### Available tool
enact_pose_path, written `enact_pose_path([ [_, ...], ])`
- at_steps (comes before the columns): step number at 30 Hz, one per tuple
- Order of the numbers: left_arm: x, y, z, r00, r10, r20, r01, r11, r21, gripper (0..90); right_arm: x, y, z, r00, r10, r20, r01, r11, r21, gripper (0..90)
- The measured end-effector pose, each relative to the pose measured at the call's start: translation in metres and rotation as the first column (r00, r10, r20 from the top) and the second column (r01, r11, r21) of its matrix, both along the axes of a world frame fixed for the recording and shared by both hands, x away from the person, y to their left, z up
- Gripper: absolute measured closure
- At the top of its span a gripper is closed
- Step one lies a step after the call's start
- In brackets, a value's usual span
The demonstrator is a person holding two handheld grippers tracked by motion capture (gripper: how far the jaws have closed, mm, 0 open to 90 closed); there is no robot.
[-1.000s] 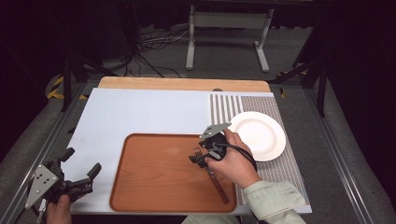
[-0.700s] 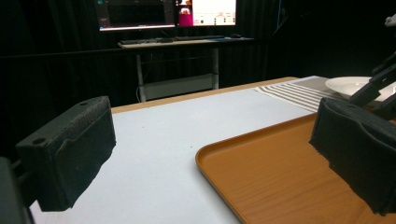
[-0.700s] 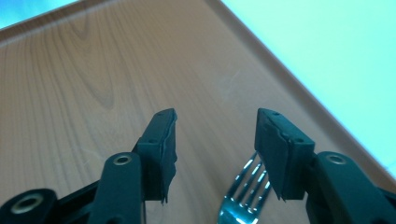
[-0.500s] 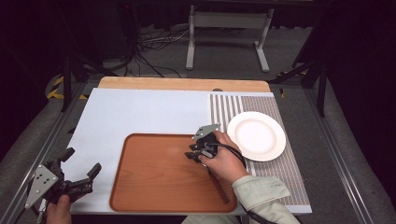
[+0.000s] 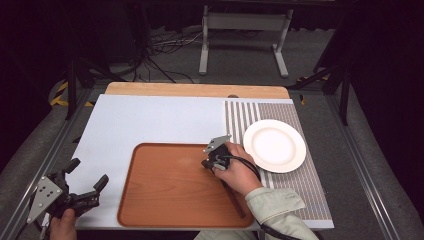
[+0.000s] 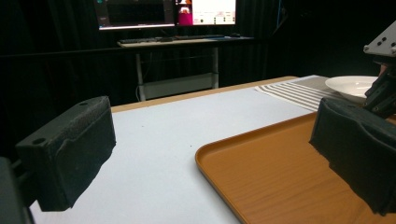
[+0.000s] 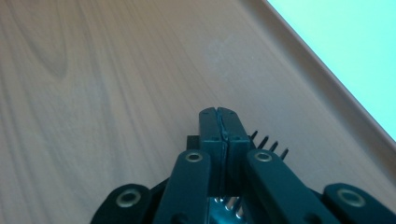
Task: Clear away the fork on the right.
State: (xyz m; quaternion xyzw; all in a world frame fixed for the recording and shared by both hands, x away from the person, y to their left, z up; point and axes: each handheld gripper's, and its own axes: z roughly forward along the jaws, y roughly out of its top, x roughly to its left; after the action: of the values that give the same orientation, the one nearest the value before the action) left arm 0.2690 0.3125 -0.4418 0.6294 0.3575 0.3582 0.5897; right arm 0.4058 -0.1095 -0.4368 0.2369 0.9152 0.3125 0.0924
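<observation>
On the bench [image 5: 150,120] I see a pale blue-white mat, with a wooden strip along its far edge. An orange-brown wood-grain tray [image 5: 170,195] lies on the near half of the mat. To its right is a striped grey mat [image 5: 280,112] carrying an empty white plate [image 5: 274,145], just beside the tray's far right corner and apart from it. Beyond the bench stand a white metal frame [image 5: 243,22] and loose cables on the floor; in the left gripper view I make out a desk with lit monitors [image 6: 166,11], their text too small for me to read. I see no brand or label on anything.

The right hand-held gripper [image 5: 210,162] is over the tray's far right part, held in the person's right hand [image 5: 240,175], its grey plate on top. In the right gripper view its jaws are clenched, pads pressed together. Four thin dark tines of what looks like a fork [image 7: 268,142] project just beside the jaws, low over the tray surface [image 7: 93,70]; in the high view a dark handle [image 5: 235,197] runs back under the hand along the tray's right side. I cannot tell how the jaws grasp it.

The left hand-held gripper [image 5: 85,187] hangs off the mat's near left corner, jaws released wide with nothing between them. Its own view looks across the mat to the tray's rim [image 6: 219,175], the plate [image 6: 350,86] and the other gripper [image 6: 383,70].
</observation>
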Motion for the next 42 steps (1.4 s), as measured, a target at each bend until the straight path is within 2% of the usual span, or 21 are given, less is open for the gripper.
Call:
enact_pose_path([
  [11, 0.000, 0.000, 0.000, 1.0000, 0.002, 0.001, -0.002, 1.0000, -0.003, 0.9, 0.001, -0.004, -0.002, 0.9999, -0.010, 0.013, 0.010, 0.999, -0.041, 90.0],
  [17, 0.000, 0.000, 0.000, 1.0000, 0.002, 0.001, -0.002, 1.0000, -0.002, 0.9, 0.003, -0.011, -0.003, 0.9993, -0.035, 0.009, 0.036, 0.998, -0.048, 90.0],
  [23, 0.000, 0.000, 0.000, 1.0000, 0.001, 0.000, -0.001, 1.0000, -0.001, 0.9, 0.006, -0.024, -0.002, 0.9964, -0.084, 0.012, 0.085, 0.995, -0.055, 90.0],
  [42, 0.000, 0.000, 0.000, 1.0000, -0.001, -0.003, 0.001, 1.0000, 0.002, 0.9, 0.009, -0.049, 0.001, 0.9868, -0.160, 0.023, 0.162, 0.984, -0.074, 90.0],
])
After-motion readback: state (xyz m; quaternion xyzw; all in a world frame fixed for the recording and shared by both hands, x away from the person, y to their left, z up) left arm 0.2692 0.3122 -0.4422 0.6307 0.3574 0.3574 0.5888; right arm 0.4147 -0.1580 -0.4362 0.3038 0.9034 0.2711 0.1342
